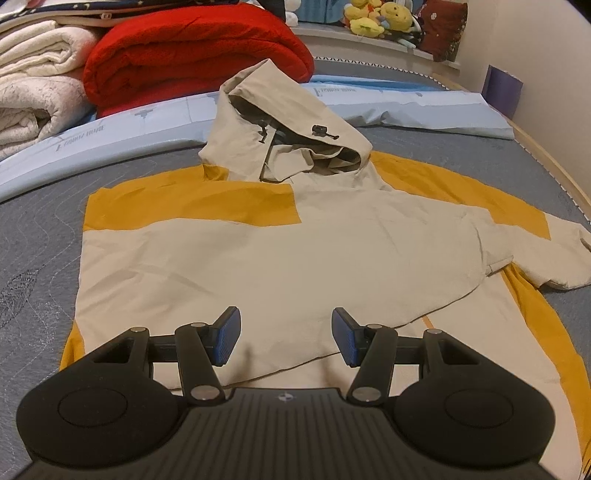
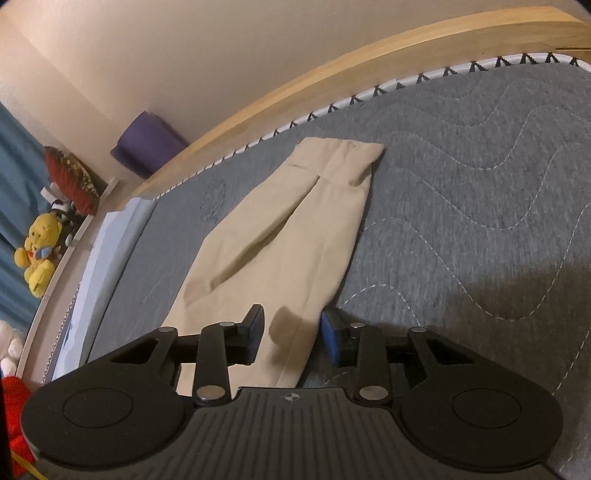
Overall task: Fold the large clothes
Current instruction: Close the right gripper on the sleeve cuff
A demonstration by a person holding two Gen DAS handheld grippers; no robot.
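A beige and mustard-yellow hooded jacket [image 1: 280, 251] lies flat on the grey mattress [image 1: 37, 258], hood [image 1: 280, 122] pointing away. One sleeve is folded across its front. My left gripper [image 1: 286, 338] is open and empty, hovering over the jacket's lower front. In the right wrist view the other beige sleeve [image 2: 291, 221] stretches out over the mattress [image 2: 461, 206] toward the bed edge. My right gripper [image 2: 293, 339] is open, its fingers on either side of the sleeve's near edge, not closed on it.
A red blanket [image 1: 192, 51] and white folded blankets [image 1: 33, 85] are stacked at the back left. A light blue sheet [image 1: 424, 107] lies behind the hood. Plush toys [image 1: 380, 18] sit on a ledge. The wooden bed frame [image 2: 295, 92] and a purple block [image 2: 147, 142] border the mattress.
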